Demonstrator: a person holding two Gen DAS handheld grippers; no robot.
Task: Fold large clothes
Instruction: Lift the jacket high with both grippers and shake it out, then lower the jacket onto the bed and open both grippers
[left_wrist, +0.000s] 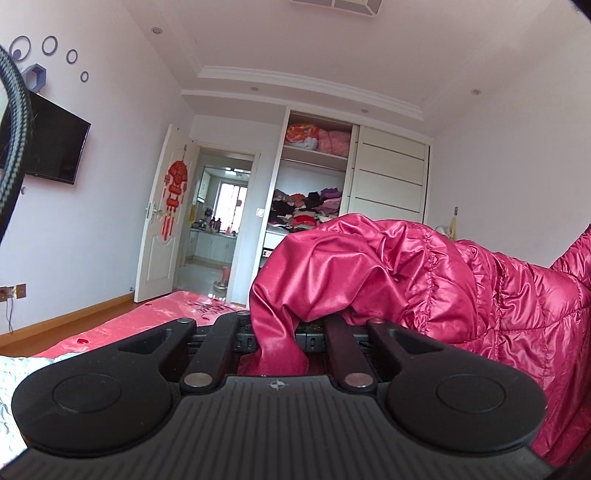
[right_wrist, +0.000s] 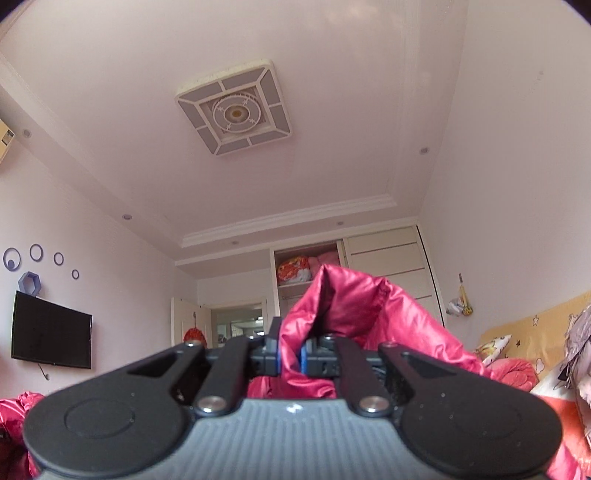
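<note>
A shiny magenta quilted down jacket (left_wrist: 424, 280) is held up in the air. My left gripper (left_wrist: 280, 332) is shut on a fold of its smooth lining, which drapes over the fingers and hides their tips. The quilted body hangs off to the right. In the right wrist view the same jacket (right_wrist: 354, 314) bunches up above my right gripper (right_wrist: 291, 350), which is shut on a pinched fold of it between blue-edged pads. This gripper points upward toward the ceiling.
A bed with a pink-red cover (left_wrist: 155, 317) lies below the left gripper. A wall TV (left_wrist: 44, 144), an open door (left_wrist: 162, 229) and an open wardrobe with stacked clothes (left_wrist: 310, 206) stand ahead. Pillows and a yellow headboard (right_wrist: 524, 332) are at right.
</note>
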